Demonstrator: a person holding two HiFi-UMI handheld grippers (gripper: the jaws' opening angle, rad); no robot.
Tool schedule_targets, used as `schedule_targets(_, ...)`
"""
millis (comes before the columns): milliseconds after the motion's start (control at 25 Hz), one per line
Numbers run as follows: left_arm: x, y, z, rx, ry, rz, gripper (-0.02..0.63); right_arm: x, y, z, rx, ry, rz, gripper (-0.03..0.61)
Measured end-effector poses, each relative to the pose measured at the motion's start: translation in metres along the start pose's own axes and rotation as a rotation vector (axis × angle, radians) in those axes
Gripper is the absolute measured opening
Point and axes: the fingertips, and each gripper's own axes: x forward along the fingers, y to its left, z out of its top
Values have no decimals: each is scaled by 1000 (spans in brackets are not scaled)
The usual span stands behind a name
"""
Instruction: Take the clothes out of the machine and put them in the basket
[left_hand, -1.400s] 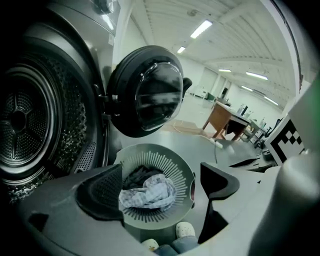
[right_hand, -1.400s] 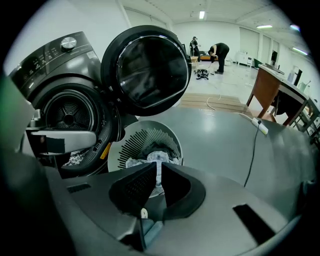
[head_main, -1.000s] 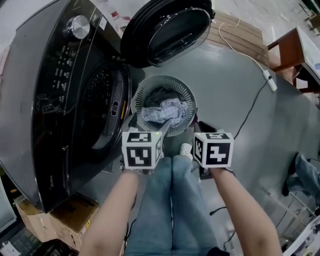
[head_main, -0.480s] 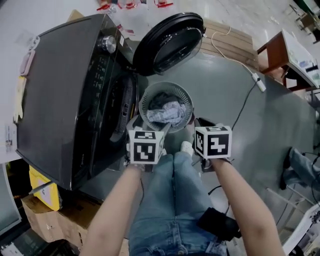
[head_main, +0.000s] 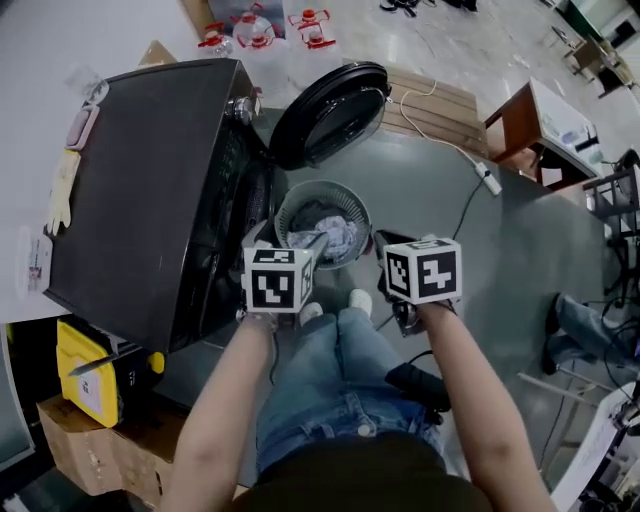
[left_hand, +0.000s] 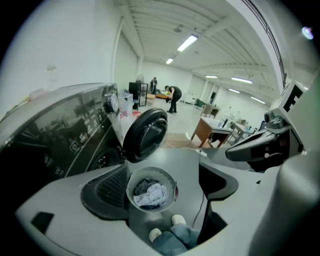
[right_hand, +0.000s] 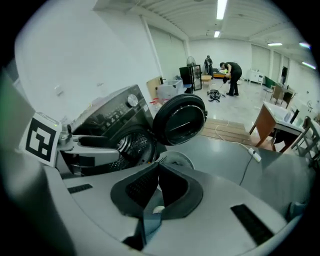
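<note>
Load: a pale crumpled garment (head_main: 328, 235) lies on top of a dark garment (head_main: 317, 208). Both are inside the round grey slatted plastic basket (head_main: 283, 213), so part of the transfer is done.

The basket stands on the grey floor (head_main: 440, 200), just in front of the black front-loading washing machine (head_main: 140, 190). It sits below the machine's round glass door (head_main: 330, 112), which is swung open.

The stretch of perforated metal drum (right_hand: 127, 145) that shows holds no cloth. The rest of the drum is hidden, so judge unloading near complete, not confirmed. Check the drum before you close out.

Your left gripper (head_main: 288, 242) has its jaws spread wide with nothing between the pads. Your right gripper (right_hand: 158, 172) has its jaws pressed together, empty. Both are farther out from the machine than the basket.
</note>
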Motion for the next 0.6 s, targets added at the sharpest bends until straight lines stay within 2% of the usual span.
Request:
schedule_targets(120,-22,2,15,7,-43,0,439,-24,16,11,38,-55,24,3)
schedule_targets(360,-49,11,26,48,-66,-8,411,-55,28,24,-18,-132,-81,3)
schedule_targets(520,-64,14,35,64,-119,-18,323,-73,38,32,-46,-203,-127,3)
schedule_targets(600,-74,17,42,76,-163,-7,244,-82,42,38,-69,-236,-133,3)
